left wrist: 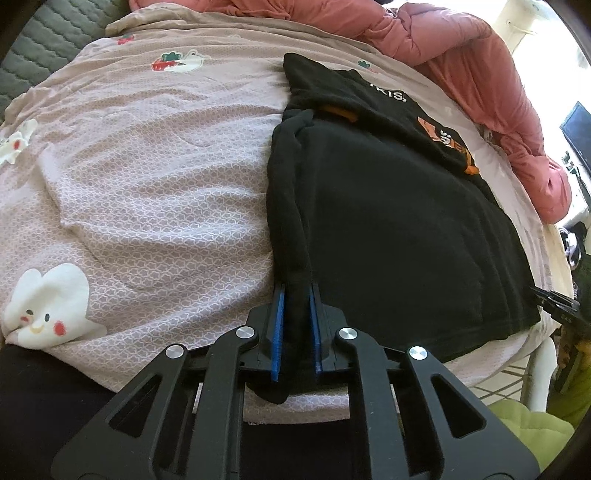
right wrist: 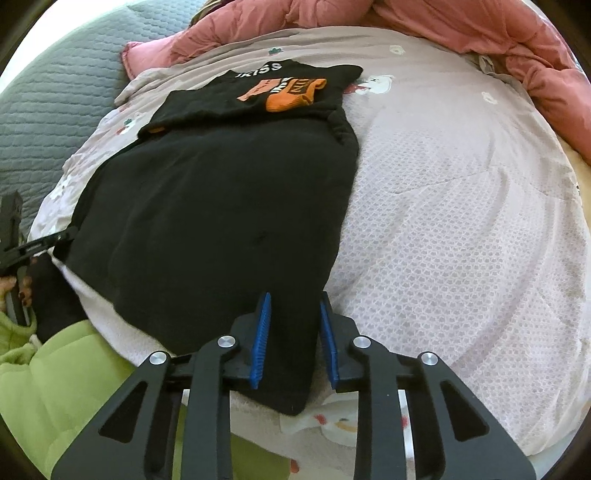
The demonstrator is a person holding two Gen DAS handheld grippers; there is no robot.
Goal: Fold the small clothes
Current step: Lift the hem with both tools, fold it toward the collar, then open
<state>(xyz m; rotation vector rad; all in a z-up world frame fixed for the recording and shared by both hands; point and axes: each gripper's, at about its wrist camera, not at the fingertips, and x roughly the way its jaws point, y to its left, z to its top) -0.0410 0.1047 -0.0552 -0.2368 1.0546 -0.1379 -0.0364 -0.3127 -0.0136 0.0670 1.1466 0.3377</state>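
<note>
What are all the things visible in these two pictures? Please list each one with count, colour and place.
black garment: one, black with orange print, spread flat on the bed, top part folded over.
bed sheet: one, pale pink with cartoon patches, under the garment.
pink quilt: one, salmon pink, bunched along the far edge of the bed.
grey quilted cover: one, grey, beyond the sheet.
green padded cloth: one, lime green, below the near bed edge.
left gripper: one, black with blue pads, jaws shut on the garment's near corner.
right gripper: one, black with blue pads, jaws around the other near corner.
</note>
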